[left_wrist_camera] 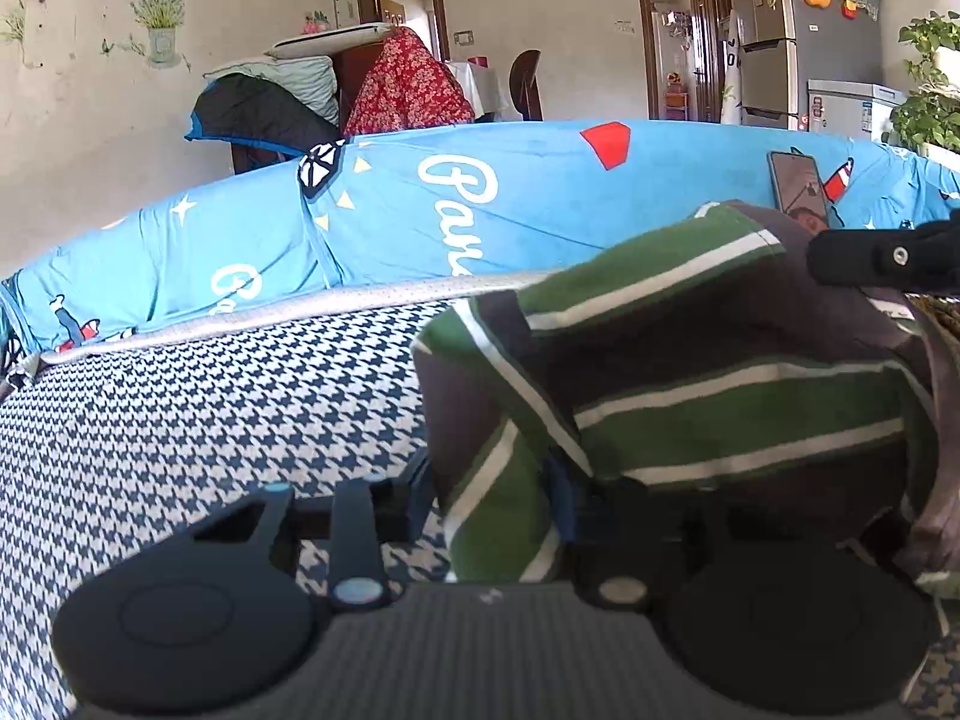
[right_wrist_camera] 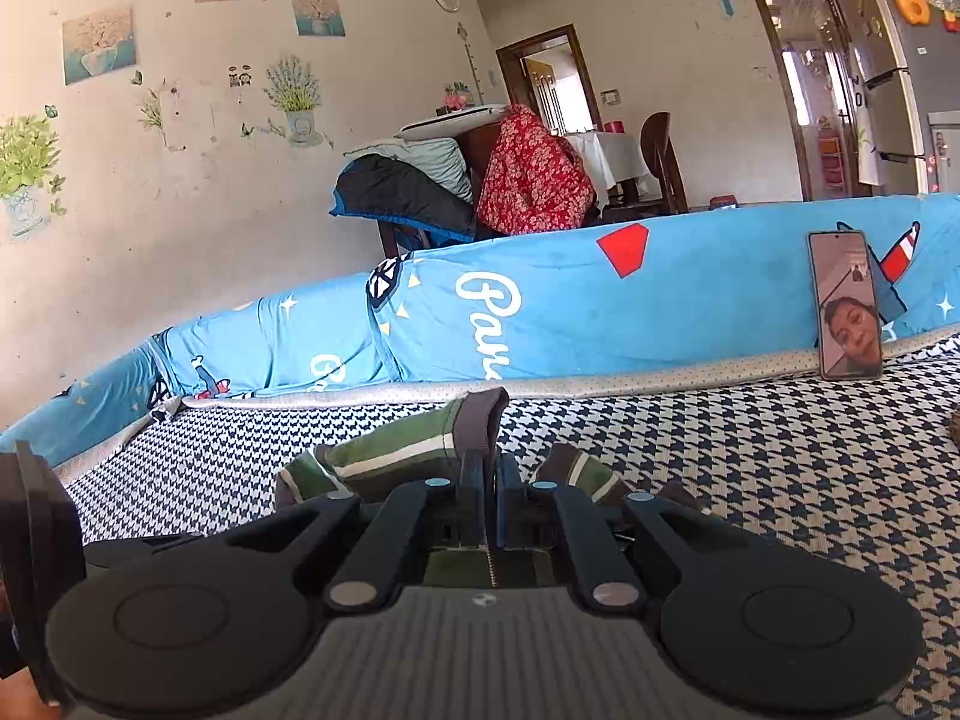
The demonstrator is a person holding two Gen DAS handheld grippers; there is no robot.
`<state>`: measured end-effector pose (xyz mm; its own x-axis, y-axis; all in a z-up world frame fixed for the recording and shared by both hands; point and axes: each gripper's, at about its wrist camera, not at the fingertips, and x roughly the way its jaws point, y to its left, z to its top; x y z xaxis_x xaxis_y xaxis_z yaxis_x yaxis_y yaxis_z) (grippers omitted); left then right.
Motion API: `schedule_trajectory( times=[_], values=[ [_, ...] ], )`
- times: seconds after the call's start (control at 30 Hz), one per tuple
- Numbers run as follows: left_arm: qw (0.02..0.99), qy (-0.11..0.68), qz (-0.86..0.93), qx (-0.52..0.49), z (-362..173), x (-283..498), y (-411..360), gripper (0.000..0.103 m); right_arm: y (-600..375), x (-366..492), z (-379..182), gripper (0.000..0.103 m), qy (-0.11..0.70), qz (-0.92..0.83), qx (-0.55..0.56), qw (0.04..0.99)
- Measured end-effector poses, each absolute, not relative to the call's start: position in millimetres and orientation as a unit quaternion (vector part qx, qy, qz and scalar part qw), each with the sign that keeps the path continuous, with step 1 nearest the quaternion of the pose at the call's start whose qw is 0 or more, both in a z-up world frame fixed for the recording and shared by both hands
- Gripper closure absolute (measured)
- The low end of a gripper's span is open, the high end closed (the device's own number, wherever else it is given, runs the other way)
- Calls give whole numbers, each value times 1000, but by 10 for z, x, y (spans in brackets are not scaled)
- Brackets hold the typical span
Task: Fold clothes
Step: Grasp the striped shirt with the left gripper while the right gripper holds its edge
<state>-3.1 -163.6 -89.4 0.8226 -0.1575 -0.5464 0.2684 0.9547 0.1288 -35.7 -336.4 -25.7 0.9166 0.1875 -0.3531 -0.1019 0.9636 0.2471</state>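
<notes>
Two handheld grippers work over a striped garment (left_wrist_camera: 690,372), banded in green, dark grey and white, on a mattress covered in a navy-and-white houndstooth sheet (left_wrist_camera: 210,408).

Seen from the left wrist camera, the left gripper (left_wrist_camera: 492,504) has its fingers (left_wrist_camera: 561,504) narrowed partway, with a fold of the striped garment bunched between them. The cloth fills the gap and hangs over the fingers, so they appear to be grasping it. The garment rises in a raised heap from the fingers, and the black body of the other gripper (left_wrist_camera: 888,264) touches its upper right edge.

Seen from the right wrist camera, the right gripper (right_wrist_camera: 489,480) has its fingers (right_wrist_camera: 471,480) clenched nearly together on a thin dark grey edge of the garment (right_wrist_camera: 396,450), which stands up just above the fingertips. More striped cloth lies to either side of the fingers, on the houndstooth sheet (right_wrist_camera: 720,450).

Beyond the garment, a bright blue printed cushion (right_wrist_camera: 570,312) runs along the far edge of the mattress. A phone (right_wrist_camera: 845,303) with a lit screen leans upright against that cushion, to the right of the garment.
</notes>
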Motion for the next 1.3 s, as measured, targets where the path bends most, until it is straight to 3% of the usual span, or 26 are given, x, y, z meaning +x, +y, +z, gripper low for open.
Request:
schedule_trajectory(
  times=[0.23,0.33,0.53,0.6,0.63,0.67,0.73,0.77,0.93,1.2,1.3],
  values=[
    [957,253,-75,121,-732,266,-1499,69,-3330,-113,-147,100,168,80,130,974],
    [950,284,-109,73,-761,360,-1370,68,-3328,-10,-136,100,174,73,139,972],
    [914,371,-166,15,-1054,480,-1245,52,-3397,47,-273,99,222,65,135,963],
    [910,374,-180,5,-1064,473,-1217,43,-3411,16,-329,94,238,64,122,961],
    [910,371,-185,1,-1059,464,-1202,30,-3419,0,-353,87,244,66,117,960],
    [911,366,-191,-4,-1041,450,-1187,19,-3426,-15,-374,74,250,67,113,959],
    [906,367,-212,-23,-1022,458,-1159,11,-3432,-43,-421,53,263,69,103,957],
    [901,371,-223,-32,-1028,467,-1147,11,-3433,-55,-443,49,268,70,98,956],
    [885,404,-229,-31,-1143,523,-1163,11,-3414,-78,-583,47,305,71,53,948],
    [865,443,-234,-45,-1344,662,-1229,0,-3406,29,-808,45,359,54,29,932],
    [862,447,-238,-40,-1391,676,-1296,0,-3382,70,-872,55,374,43,20,926]
  ],
)
